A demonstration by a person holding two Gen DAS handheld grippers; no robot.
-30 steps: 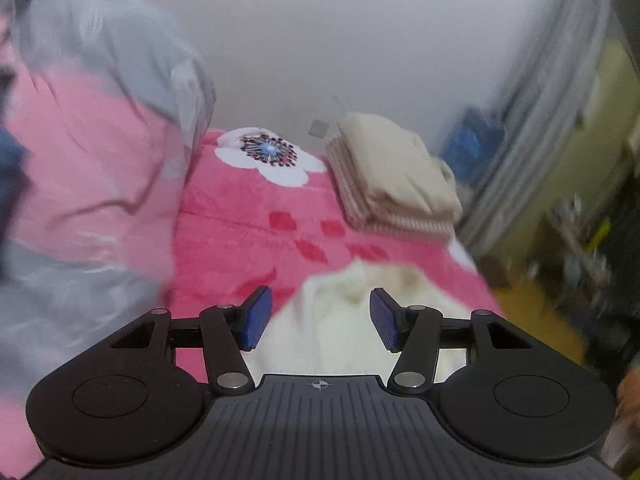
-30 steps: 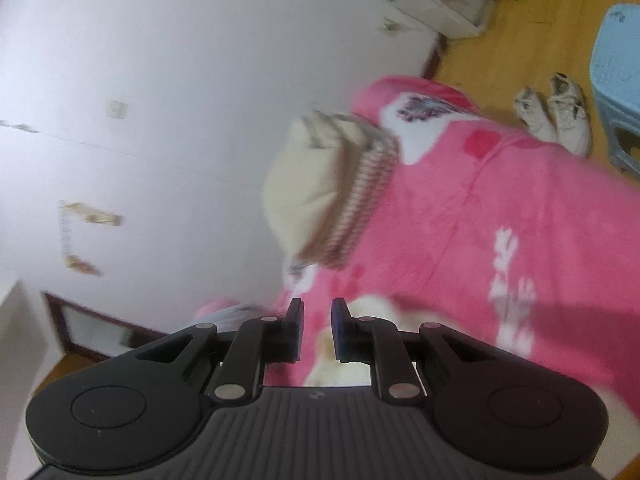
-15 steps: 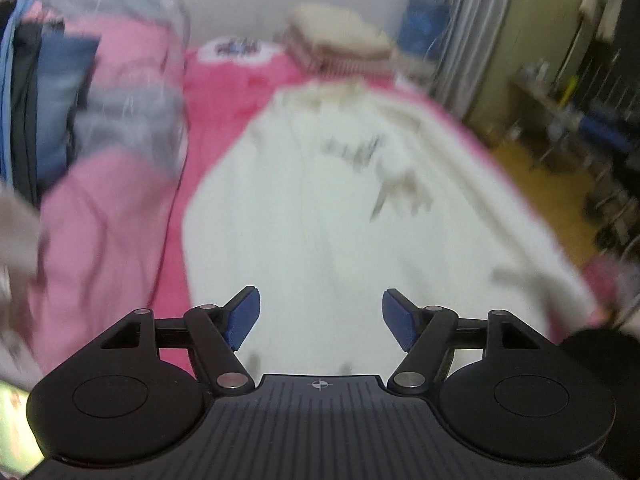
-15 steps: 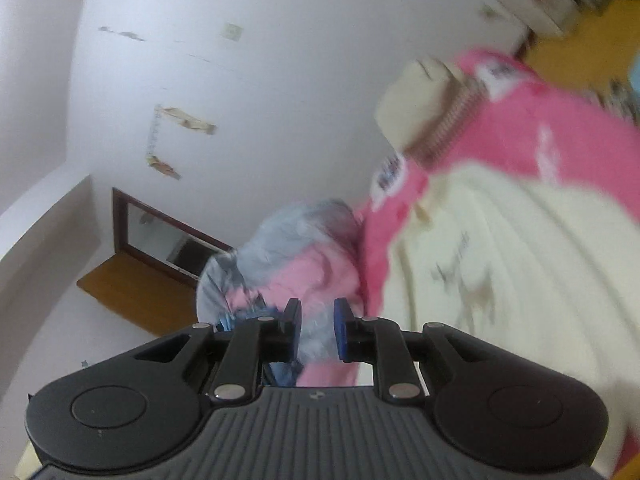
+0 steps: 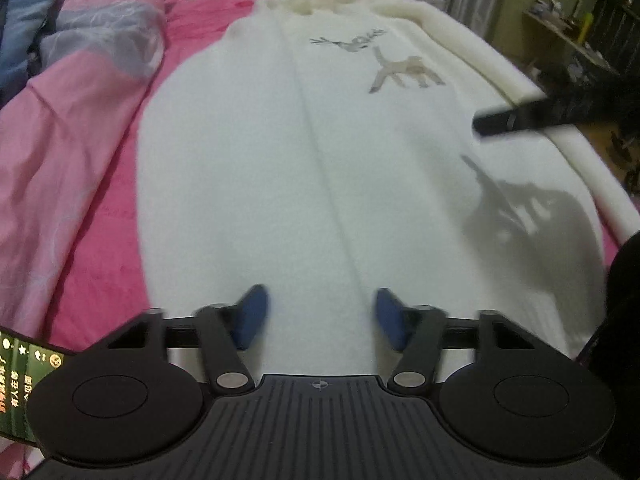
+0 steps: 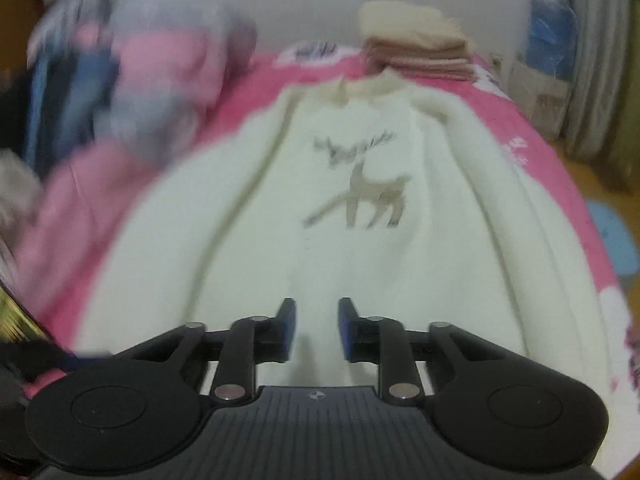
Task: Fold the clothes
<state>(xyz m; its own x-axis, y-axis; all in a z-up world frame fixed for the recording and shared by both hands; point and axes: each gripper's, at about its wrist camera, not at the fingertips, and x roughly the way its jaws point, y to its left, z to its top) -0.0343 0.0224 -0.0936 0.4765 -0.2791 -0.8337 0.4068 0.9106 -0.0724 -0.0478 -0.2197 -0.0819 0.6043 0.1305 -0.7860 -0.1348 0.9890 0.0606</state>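
A white fleecy sweater [image 5: 248,168] with a brown deer motif [image 6: 360,192] lies flat, front up, on the pink bed [image 5: 192,36], collar at the far end. My left gripper [image 5: 320,320] hovers over the sweater's near hem, open wide, with nothing between its blue pads. My right gripper [image 6: 317,328] hangs over the lower middle of the sweater, its jaws a narrow gap apart and empty. The right gripper also shows in the left wrist view as a dark blurred bar [image 5: 516,118] over the sweater's right side, casting a shadow.
A stack of folded clothes [image 6: 416,52] sits at the bed's far end near the wall. A bunched pink and grey quilt [image 5: 80,60] runs along the left. A green printed package [image 5: 16,384] lies near left. The floor, a blue stool [image 6: 616,240] and shelves [image 5: 568,28] are on the right.
Both views swung down from the wall and far bed end onto the spread sweater. The right gripper's jaws widened slightly. The left gripper stayed open.
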